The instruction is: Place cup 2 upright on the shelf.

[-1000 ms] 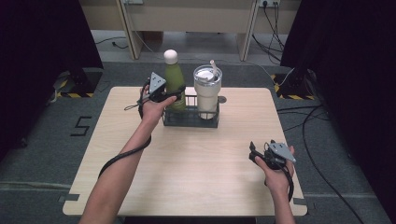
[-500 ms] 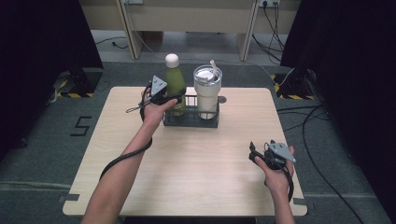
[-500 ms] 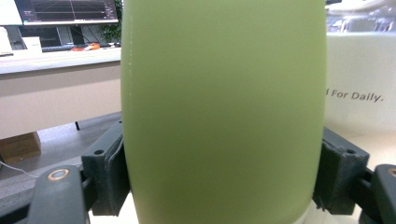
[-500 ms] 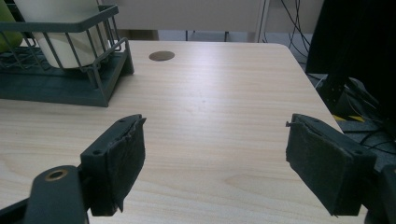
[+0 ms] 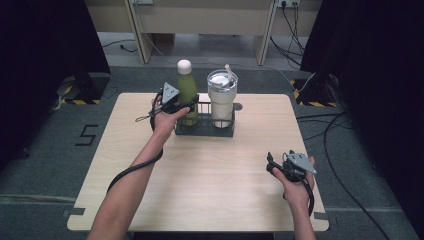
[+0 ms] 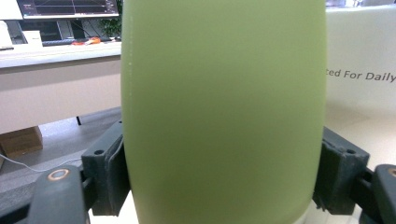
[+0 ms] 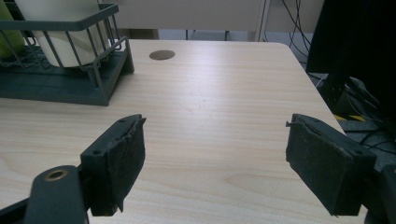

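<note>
Little has changed since the earlier frames: the left gripper (image 5: 176, 103) has stayed clamped on the tall green metal bottle with a white cap (image 5: 187, 91), which has settled slightly lower in the dark wire basket (image 5: 204, 129). In the left gripper view, both black pads press flat against the sides of the bottle (image 6: 223, 112). It stands upright, long axis vertical, cap pointing up, in the left compartment of the basket, just beside the white lidded tumbler with a straw (image 5: 221, 97). The left forearm reaches forward across the pale wooden table (image 5: 210, 180) to the basket's left end. The right gripper (image 5: 280, 167) rests well apart from the basket, toward the table's near right corner, its jaws spread wide and holding nothing, pads (image 7: 126, 163) over bare wood.
</note>
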A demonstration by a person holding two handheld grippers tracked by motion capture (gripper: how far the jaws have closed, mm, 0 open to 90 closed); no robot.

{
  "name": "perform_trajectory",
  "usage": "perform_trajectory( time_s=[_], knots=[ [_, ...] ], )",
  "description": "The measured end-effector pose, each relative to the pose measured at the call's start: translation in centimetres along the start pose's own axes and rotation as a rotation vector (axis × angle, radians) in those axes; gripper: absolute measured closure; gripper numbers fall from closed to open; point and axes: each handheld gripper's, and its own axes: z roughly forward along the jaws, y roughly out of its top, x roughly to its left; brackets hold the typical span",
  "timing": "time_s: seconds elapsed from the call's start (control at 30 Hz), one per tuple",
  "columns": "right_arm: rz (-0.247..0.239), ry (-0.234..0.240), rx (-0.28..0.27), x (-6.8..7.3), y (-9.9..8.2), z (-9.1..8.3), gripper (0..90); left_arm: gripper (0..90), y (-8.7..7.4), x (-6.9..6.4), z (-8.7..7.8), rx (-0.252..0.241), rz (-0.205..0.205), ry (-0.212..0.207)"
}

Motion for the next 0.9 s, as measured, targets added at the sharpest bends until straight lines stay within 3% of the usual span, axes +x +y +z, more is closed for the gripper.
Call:
perform_trajectory(
  time_s=[0.9],
  knots=[
    [-0.002, 0.001, 0.001, 0.08, -0.03, -0.03, 19.9, 20.0, 0.04, 0.0, 0.07, 0.015, 0.024, -0.026]
  ],
)
